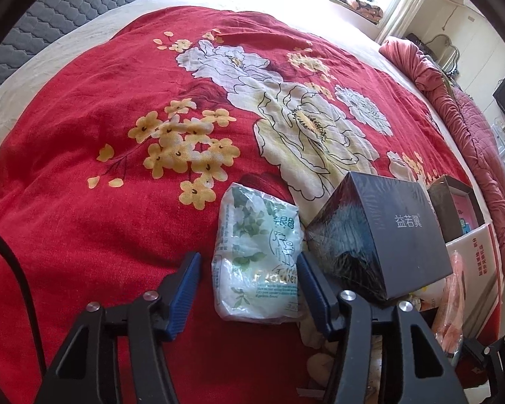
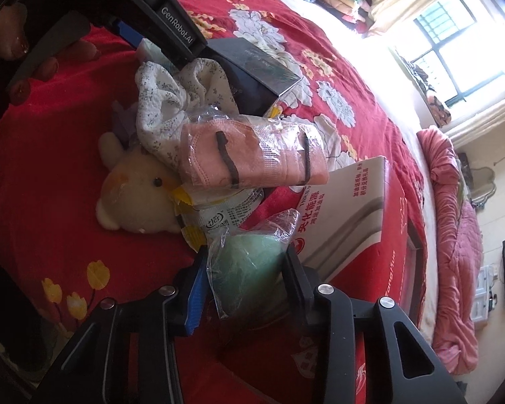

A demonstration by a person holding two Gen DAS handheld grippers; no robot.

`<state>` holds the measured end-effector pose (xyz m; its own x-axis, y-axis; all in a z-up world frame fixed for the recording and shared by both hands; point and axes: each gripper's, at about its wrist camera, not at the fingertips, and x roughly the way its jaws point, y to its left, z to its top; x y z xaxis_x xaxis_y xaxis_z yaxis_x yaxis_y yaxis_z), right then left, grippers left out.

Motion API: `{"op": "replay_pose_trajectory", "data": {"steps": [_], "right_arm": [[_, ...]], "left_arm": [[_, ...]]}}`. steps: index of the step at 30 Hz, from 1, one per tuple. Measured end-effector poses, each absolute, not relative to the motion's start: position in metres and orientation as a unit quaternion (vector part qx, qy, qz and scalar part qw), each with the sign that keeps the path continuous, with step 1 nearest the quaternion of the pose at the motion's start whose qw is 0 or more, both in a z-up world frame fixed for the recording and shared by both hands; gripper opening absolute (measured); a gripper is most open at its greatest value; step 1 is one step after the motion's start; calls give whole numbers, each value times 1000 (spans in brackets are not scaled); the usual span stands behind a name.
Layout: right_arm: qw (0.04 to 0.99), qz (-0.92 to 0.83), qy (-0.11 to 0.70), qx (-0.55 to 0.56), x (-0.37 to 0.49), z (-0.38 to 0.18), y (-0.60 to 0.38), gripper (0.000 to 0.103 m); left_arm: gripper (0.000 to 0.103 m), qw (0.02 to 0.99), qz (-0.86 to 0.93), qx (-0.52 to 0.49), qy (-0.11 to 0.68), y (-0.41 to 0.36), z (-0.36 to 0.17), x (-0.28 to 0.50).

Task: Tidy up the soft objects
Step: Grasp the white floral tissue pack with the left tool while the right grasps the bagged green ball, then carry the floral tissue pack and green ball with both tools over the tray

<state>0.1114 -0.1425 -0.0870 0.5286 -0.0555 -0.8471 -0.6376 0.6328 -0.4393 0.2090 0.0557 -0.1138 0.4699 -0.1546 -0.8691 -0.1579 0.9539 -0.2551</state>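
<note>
Sorting is judged barely begun: tissue pack (image 1: pixel 257 262) is bracketed, apparently ungripped, by left gripper (image 1: pixel 249 276); green sponge (image 2: pixel 249 269) is grasped by right gripper (image 2: pixel 247 279); near pile remains unsorted.

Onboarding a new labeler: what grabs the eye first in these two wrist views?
The red bedspread with big white and yellow flowers fills both views. In the left wrist view, a white plastic tissue pack with green leaf print lies between the left gripper fingers, beside a glossy black box. In the right wrist view, the right gripper brackets a green sponge in clear plastic, below bagged pink face masks and a cream plush toy.
</note>
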Motion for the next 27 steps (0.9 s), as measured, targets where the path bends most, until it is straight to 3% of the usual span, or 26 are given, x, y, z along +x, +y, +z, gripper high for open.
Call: {"op": "replay_pose_trajectory", "data": {"steps": [1, 10, 27], "right_arm": [[788, 190, 451, -373, 111, -83, -144, 42], [831, 227, 453, -228, 113, -41, -163, 42], [877, 237, 396, -133, 98, 5, -171, 42]], "left_arm": [[44, 844, -5, -155, 513, 56, -114, 209], [34, 850, -6, -167, 500, 62, -106, 194], [33, 879, 6, -148, 453, 64, -34, 123]]}}
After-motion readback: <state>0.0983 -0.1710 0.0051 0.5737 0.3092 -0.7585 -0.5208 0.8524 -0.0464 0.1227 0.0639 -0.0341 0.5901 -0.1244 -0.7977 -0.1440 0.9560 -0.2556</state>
